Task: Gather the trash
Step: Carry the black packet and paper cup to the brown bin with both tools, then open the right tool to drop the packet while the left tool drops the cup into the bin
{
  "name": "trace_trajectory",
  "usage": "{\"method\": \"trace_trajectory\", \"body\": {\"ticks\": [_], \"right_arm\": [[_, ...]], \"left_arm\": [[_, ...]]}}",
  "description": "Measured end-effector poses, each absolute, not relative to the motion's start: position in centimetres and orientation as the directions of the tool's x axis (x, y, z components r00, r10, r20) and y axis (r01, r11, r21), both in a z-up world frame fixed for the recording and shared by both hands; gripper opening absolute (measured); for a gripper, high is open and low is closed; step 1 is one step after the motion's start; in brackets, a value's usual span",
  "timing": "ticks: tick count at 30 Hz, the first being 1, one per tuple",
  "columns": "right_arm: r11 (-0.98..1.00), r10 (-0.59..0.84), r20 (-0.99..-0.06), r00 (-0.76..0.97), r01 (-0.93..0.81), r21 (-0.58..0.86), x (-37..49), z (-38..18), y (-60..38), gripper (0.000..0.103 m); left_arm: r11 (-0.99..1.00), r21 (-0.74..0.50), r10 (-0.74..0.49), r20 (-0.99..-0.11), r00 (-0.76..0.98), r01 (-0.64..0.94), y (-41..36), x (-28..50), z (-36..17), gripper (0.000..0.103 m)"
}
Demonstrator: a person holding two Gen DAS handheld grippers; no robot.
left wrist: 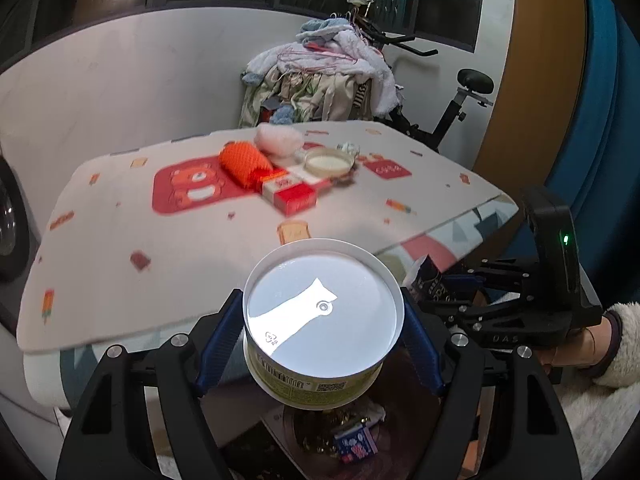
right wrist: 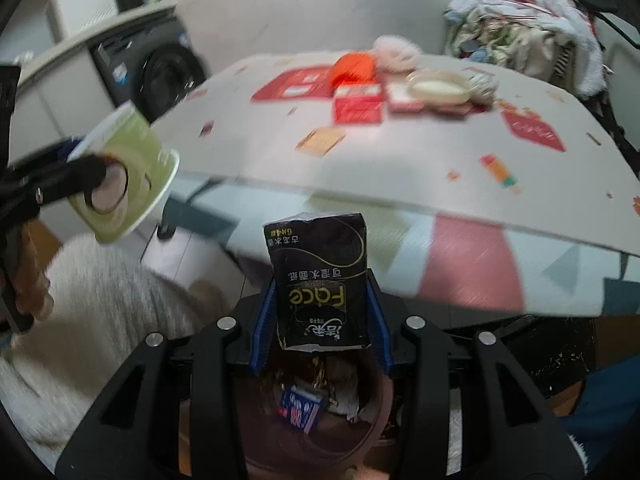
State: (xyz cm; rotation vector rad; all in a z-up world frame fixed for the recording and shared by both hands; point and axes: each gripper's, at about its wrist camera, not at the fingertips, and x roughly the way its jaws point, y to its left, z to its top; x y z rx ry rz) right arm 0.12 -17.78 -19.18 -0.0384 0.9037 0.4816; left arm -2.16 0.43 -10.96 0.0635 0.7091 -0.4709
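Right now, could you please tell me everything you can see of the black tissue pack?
The black tissue pack is a small, soft, glossy packet with gold "Face" lettering and white characters, its print upside down in the right wrist view and its end crumpled. The right hand-held gripper clamps its sides between blue pads, above a brown bin holding other trash.

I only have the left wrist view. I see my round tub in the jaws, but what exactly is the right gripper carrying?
Observer: The right gripper is shut on a black tissue pack.
Operator: Is the bin under it?
Observer: Yes, a brown bin sits below, with a blue carton inside.
Operator: What does my tub look like from the side?
Observer: The round tub has green walls, held tilted.
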Motion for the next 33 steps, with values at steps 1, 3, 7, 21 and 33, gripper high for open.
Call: {"method": "trace_trajectory", "body": {"ticks": [1, 3, 7, 21, 33], "right_arm": [[0.889, 0.387, -0.769, 0.509, -0.428, 0.165, -0.2, -19.7, -17.5, 0.043], [0.883, 0.385, -0.785, 0.485, -0.442, 0.160, -0.7, -20.8, -16.9, 0.043], [0.877, 0.358, -0.817, 0.452, -0.462, 0.128, -0.8, -22.5, -15.8, 0.043], [0.883, 0.331, -0.854, 0.401, -0.451, 0.130, 0.3, -25.2, -15.0, 0.048], [0.924, 0.304, -0.767, 0.566, -0.373, 0.091, -0.3, -22.4, -16.9, 0.091]], "left_arm": [[0.896, -0.103, -0.392, -0.642, 0.659, 0.433, 0.7, -2.5, -11.4, 0.073], [0.899, -0.114, -0.391, -0.643, 0.659, 0.422, 1.1, -3.1, -12.2, 0.073], [0.902, -0.149, -0.401, -0.634, 0.661, 0.404, 1.6, -3.3, -13.5, 0.073], [0.897, -0.165, -0.411, -0.649, 0.640, 0.410, 1.0, -2.7, -16.0, 0.073], [0.889, -0.151, -0.412, -0.677, 0.610, 0.432, 0.0, -2.4, -17.0, 0.073]]}}
